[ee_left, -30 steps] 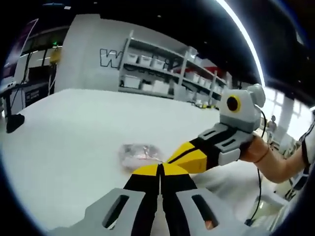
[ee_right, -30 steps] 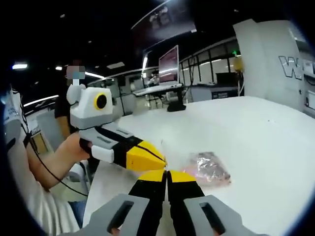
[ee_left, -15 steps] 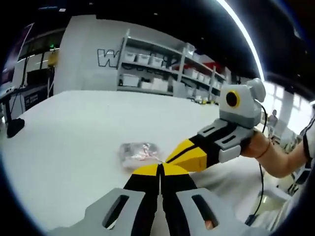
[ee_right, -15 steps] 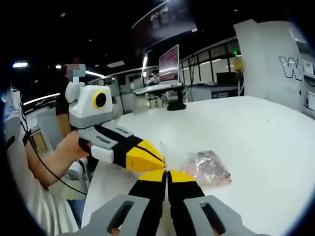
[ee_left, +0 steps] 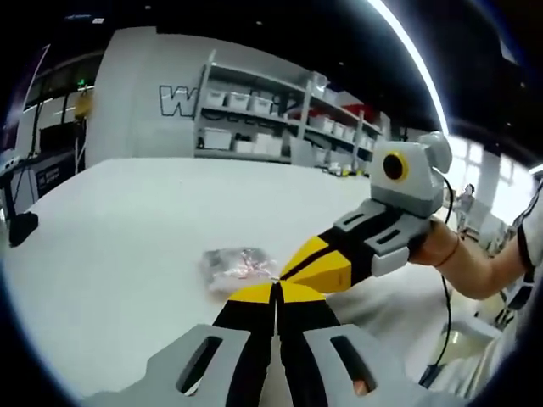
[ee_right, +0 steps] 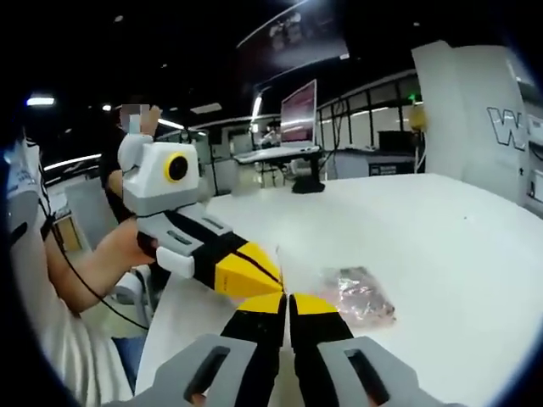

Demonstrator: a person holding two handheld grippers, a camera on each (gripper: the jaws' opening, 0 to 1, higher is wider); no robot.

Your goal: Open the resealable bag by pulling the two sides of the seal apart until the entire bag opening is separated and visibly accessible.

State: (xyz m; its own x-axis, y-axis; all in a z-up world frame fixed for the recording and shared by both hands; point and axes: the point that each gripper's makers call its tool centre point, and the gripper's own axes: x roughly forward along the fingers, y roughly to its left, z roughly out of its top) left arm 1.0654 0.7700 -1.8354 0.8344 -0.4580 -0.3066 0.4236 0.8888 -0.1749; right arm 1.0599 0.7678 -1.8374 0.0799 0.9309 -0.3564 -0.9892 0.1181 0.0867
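Observation:
A small clear resealable bag (ee_left: 236,264) with pinkish contents lies on the white table (ee_left: 127,220). Its near edge reaches my fingertips. My left gripper (ee_left: 276,290) is shut, its yellow tips pressed together at that edge. My right gripper (ee_left: 283,273) comes in from the right, held by a hand, and is also shut, tip to tip with the left. In the right gripper view the bag (ee_right: 363,293) sits just right of my right gripper (ee_right: 287,298). There my left gripper (ee_right: 278,278) meets it from the left. A thin clear film of the bag seems pinched between them.
Shelves with white bins (ee_left: 254,110) stand behind the table. A monitor (ee_right: 299,110) sits on a far desk. A black object (ee_left: 19,227) rests at the table's left edge. The table's near edge (ee_right: 170,314) runs beside the person's arm (ee_right: 85,271).
Both views have shifted slightly with the hands. The grippers stay shut and tip to tip at the bag's edge, and the bag lies as before.

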